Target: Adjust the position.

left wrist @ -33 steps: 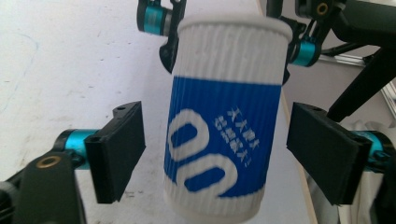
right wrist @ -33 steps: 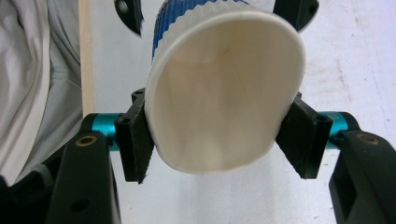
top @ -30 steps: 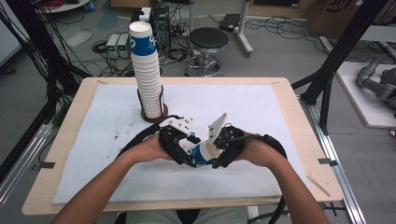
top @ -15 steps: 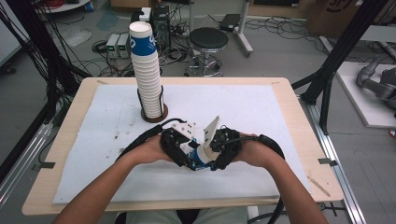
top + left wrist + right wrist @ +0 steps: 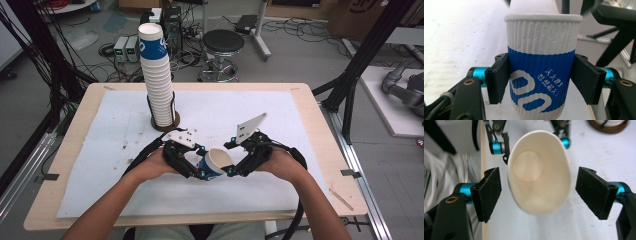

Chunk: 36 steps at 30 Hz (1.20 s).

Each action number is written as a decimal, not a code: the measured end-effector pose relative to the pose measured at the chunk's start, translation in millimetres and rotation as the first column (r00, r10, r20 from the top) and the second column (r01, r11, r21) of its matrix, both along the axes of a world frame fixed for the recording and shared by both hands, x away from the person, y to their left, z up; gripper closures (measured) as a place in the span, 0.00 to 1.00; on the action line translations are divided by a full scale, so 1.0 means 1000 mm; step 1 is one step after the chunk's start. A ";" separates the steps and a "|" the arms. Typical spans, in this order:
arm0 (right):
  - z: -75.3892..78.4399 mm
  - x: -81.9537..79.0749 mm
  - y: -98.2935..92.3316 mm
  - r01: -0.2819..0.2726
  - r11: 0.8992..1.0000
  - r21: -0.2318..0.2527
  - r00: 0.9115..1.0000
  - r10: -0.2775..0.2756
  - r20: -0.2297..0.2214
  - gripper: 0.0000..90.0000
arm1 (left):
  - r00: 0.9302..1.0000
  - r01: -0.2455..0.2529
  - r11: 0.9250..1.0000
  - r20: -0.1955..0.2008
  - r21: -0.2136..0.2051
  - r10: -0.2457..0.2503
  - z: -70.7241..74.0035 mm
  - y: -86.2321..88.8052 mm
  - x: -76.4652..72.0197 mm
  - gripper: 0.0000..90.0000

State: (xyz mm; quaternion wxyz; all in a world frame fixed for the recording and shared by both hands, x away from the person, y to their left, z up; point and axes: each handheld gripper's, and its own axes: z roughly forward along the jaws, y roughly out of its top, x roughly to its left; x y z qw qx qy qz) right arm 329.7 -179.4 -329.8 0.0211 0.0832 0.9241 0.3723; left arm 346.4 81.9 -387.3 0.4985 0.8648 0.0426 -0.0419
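Clamping my left claw (image 5: 541, 82) on the blue-and-white paper cup (image 5: 214, 163) at six o'clock on the desk (image 5: 320, 145), I've been opening my right claw (image 5: 536, 195) off its rim, handing it across.

Wooden table (image 5: 320, 150) with white mat (image 5: 280, 120) on grey floor (image 5: 300, 60); black stool (image 5: 223, 42), cables (image 5: 185, 45) and cardboard box (image 5: 360, 12) behind; black frame struts (image 5: 367, 55) at right.
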 end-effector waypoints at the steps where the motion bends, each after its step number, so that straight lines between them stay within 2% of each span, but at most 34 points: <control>1: 0.001 0.000 -0.005 0.012 0.999 0.031 1.000 -0.012 0.007 0.24 | 1.000 -0.010 1.000 0.011 -0.025 0.011 -0.001 0.004 0.000 0.36; 3: 0.001 -0.001 -0.016 0.048 0.994 0.095 0.998 -0.051 0.024 0.23 | 0.999 -0.042 0.996 0.024 -0.077 0.043 -0.001 0.011 -0.001 0.36; 4: 0.001 -0.002 -0.021 0.063 0.989 0.132 0.998 -0.066 0.020 0.23 | 0.999 -0.042 0.996 0.024 -0.077 0.043 -0.001 0.011 -0.001 0.36; 5: 0.000 -0.002 -0.026 0.081 0.982 0.172 0.996 -0.086 0.022 0.23 | 0.998 -0.058 0.993 0.027 -0.105 0.061 -0.001 0.015 -0.002 0.36; 6: -0.001 -0.002 -0.032 0.102 0.974 0.200 0.994 -0.109 0.022 0.23 | 0.995 -0.091 0.985 0.034 -0.148 0.097 -0.001 0.022 -0.003 0.36; 7: -0.002 -0.003 -0.037 0.119 0.965 0.233 0.992 -0.126 0.015 0.23 | 0.993 -0.110 0.979 0.031 -0.171 0.116 -0.001 0.026 -0.004 0.36; 8: -0.004 -0.004 -0.043 0.139 0.954 0.267 0.989 -0.149 0.017 0.23 | 0.993 -0.110 0.979 0.031 -0.171 0.116 -0.001 0.026 -0.004 0.35; 9: -0.005 -0.004 -0.047 0.154 0.946 0.284 0.986 -0.166 0.017 0.23 | 0.989 -0.136 0.972 0.034 -0.192 0.145 -0.002 0.032 -0.005 0.35; 10: -0.007 -0.005 -0.051 0.178 0.938 0.297 0.981 -0.191 0.016 0.23 | 0.989 -0.136 0.972 0.034 -0.192 0.145 -0.002 0.032 -0.005 0.35; 11: -0.007 -0.005 -0.051 0.178 0.938 0.297 0.981 -0.191 0.016 0.23 | 0.986 -0.150 0.968 0.043 -0.203 0.161 -0.002 0.035 -0.005 0.35; 12: -0.012 -0.006 -0.060 0.207 0.926 0.315 0.975 -0.223 0.016 0.23 | 0.980 -0.177 0.955 0.048 -0.240 0.194 -0.003 0.043 -0.007 0.35; 13: -0.016 -0.006 -0.063 0.225 0.920 0.322 0.971 -0.241 0.008 0.23 | 0.980 -0.177 0.955 0.048 -0.240 0.194 -0.003 0.043 -0.007 0.35; 14: -0.020 -0.007 -0.068 0.246 0.914 0.323 0.965 -0.261 0.005 0.23 | 0.974 -0.197 0.940 0.053 -0.278 0.220 -0.005 0.050 -0.009 0.35; 15: -0.023 -0.008 -0.071 0.258 0.911 0.322 0.962 -0.272 0.000 0.23 | 0.970 -0.210 0.933 0.055 -0.292 0.236 -0.005 0.054 -0.010 0.35; 16: -0.027 -0.009 -0.075 0.276 0.905 0.322 0.956 -0.292 -0.001 0.23 | 0.970 -0.210 0.933 0.055 -0.292 0.236 -0.005 0.054 -0.010 0.35; 17: -0.032 -0.010 -0.079 0.305 0.897 0.321 0.947 -0.321 -0.005 0.23 | 0.963 -0.232 0.920 0.062 -0.317 0.264 -0.006 0.060 -0.013 0.35; 18: -0.035 -0.010 -0.081 0.322 0.891 0.321 0.941 -0.339 -0.001 0.23 | 0.959 -0.240 0.914 0.066 -0.327 0.275 -0.007 0.064 -0.014 0.35; 19: -0.039 -0.011 -0.084 0.342 0.883 0.320 0.933 -0.361 -0.001 0.23 | 0.959 -0.240 0.914 0.066 -0.327 0.275 -0.007 0.064 -0.014 0.35; 20: -0.042 -0.011 -0.087 0.358 0.876 0.323 0.926 -0.377 -0.005 0.23 | 0.953 -0.249 0.905 0.077 -0.345 0.292 -0.008 0.070 -0.016 0.35; 22: -0.048 -0.012 -0.092 0.387 0.863 0.325 0.913 -0.408 -0.003 0.23 | 0.948 -0.258 0.898 0.087 -0.357 0.307 -0.009 0.076 -0.017 0.35; 23: -0.048 -0.012 -0.092 0.387 0.863 0.325 0.913 -0.408 -0.003 0.23 | 0.948 -0.258 0.898 0.087 -0.357 0.307 -0.009 0.076 -0.017 0.35; 24: -0.053 -0.013 -0.096 0.413 0.850 0.328 0.899 -0.438 0.003 0.23 | 0.941 -0.271 0.887 0.089 -0.373 0.325 -0.010 0.082 -0.017 0.35; 25: -0.055 -0.013 -0.099 0.423 0.843 0.333 0.891 -0.453 0.015 0.23 | 0.938 -0.279 0.882 0.090 -0.380 0.336 -0.011 0.085 -0.018 0.35; 26: -0.055 -0.013 -0.099 0.423 0.843 0.333 0.891 -0.453 0.015 0.23 | 0.938 -0.279 0.882 0.090 -0.380 0.336 -0.011 0.085 -0.018 0.35; 27: -0.059 -0.013 -0.103 0.444 0.829 0.340 0.876 -0.481 0.031 0.23 | 0.933 -0.287 0.877 0.093 -0.385 0.347 -0.012 0.088 -0.018 0.35; 28: -0.060 -0.014 -0.105 0.453 0.824 0.341 0.870 -0.492 0.035 0.23 | 0.929 -0.297 0.868 0.090 -0.398 0.359 -0.014 0.093 -0.018 0.35; 29: -0.060 -0.014 -0.105 0.453 0.824 0.341 0.870 -0.492 0.035 0.23 | 0.929 -0.297 0.868 0.090 -0.398 0.359 -0.014 0.093 -0.018 0.35; 30: -0.063 -0.014 -0.108 0.470 0.810 0.350 0.856 -0.515 0.044 0.23 | 0.925 -0.305 0.863 0.092 -0.402 0.369 -0.015 0.095 -0.018 0.35; 31: -0.064 -0.015 -0.110 0.480 0.802 0.356 0.846 -0.531 0.056 0.23 | 0.920 -0.311 0.859 0.098 -0.406 0.380 -0.016 0.098 -0.018 0.35; 33: -0.066 -0.015 -0.112 0.485 0.797 0.359 0.841 -0.537 0.056 0.23 | 0.910 -0.324 0.849 0.108 -0.417 0.400 -0.017 0.103 -0.018 0.35; 35: -0.068 -0.015 -0.113 0.490 0.795 0.358 0.838 -0.543 0.058 0.23 | 0.903 -0.336 0.842 0.109 -0.423 0.415 -0.017 0.107 -0.018 0.35; 36: -0.069 -0.015 -0.113 0.492 0.794 0.356 0.837 -0.544 0.058 0.23 | 0.903 -0.336 0.842 0.109 -0.423 0.415 -0.017 0.107 -0.018 0.35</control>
